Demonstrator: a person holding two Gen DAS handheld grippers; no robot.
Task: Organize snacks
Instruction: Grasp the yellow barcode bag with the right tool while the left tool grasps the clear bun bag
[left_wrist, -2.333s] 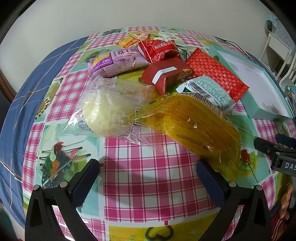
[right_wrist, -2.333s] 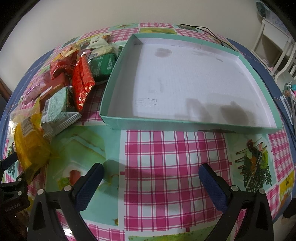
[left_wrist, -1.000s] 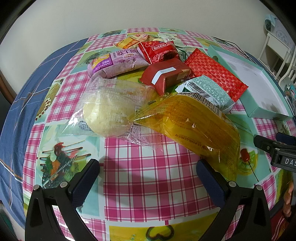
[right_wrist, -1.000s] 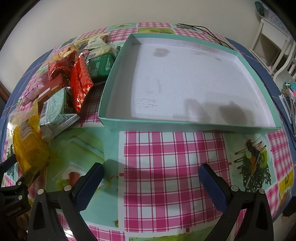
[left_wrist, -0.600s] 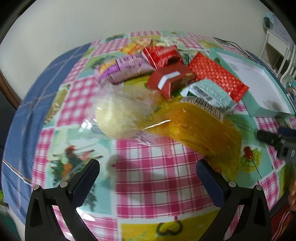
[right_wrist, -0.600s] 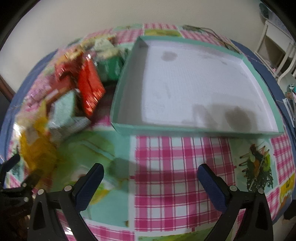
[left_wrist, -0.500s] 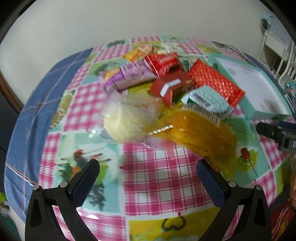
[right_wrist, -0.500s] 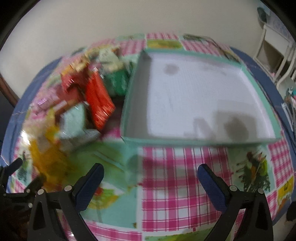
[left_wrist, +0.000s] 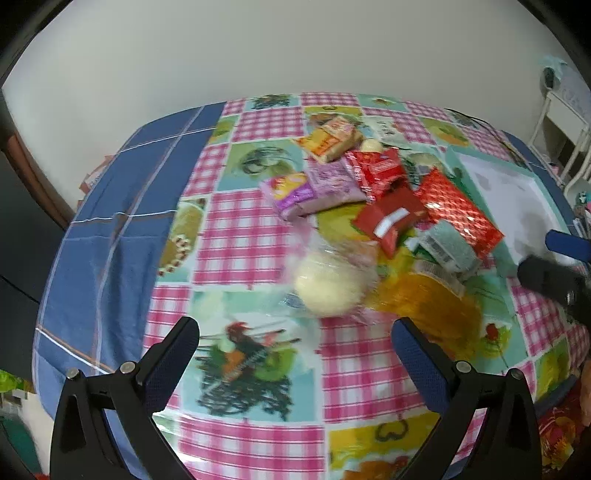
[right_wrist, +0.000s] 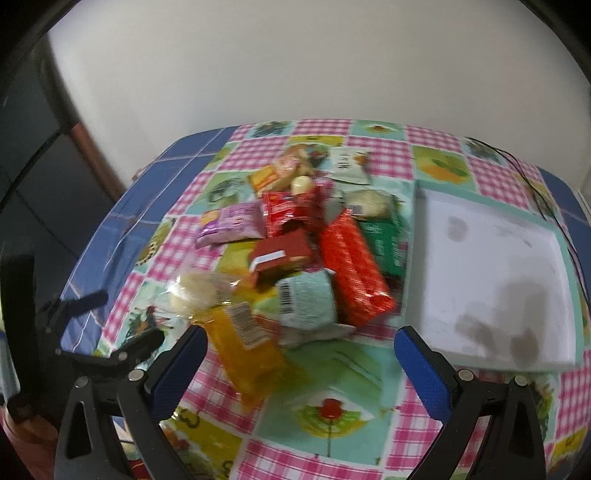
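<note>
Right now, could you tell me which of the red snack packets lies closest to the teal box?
The long bright-red patterned packet: it lies alongside the teal box, nearer than the dark-red packet with the white stripe and the red wrapper.

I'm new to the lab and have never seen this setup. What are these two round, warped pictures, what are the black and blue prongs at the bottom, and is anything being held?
There is no robot here: a person holds a hand-held gripper in each hand, and each gripper carries a wide-angle camera looking forward along its two fingers. That lens makes the picture round and bent.

One picture comes from the left gripper, the other from the right gripper. The black prongs with blue pads are each gripper's jaws. Both stand wide open and hold nothing.

On the chequered tablecloth lies a heap of wrapped snacks: a long orange packet, a pale round bun in clear wrap, a red patterned packet, a purple packet and others. Beside the heap sits an empty shallow teal-rimmed tray.

Each gripper also shows at the edge of the other's picture.
</note>
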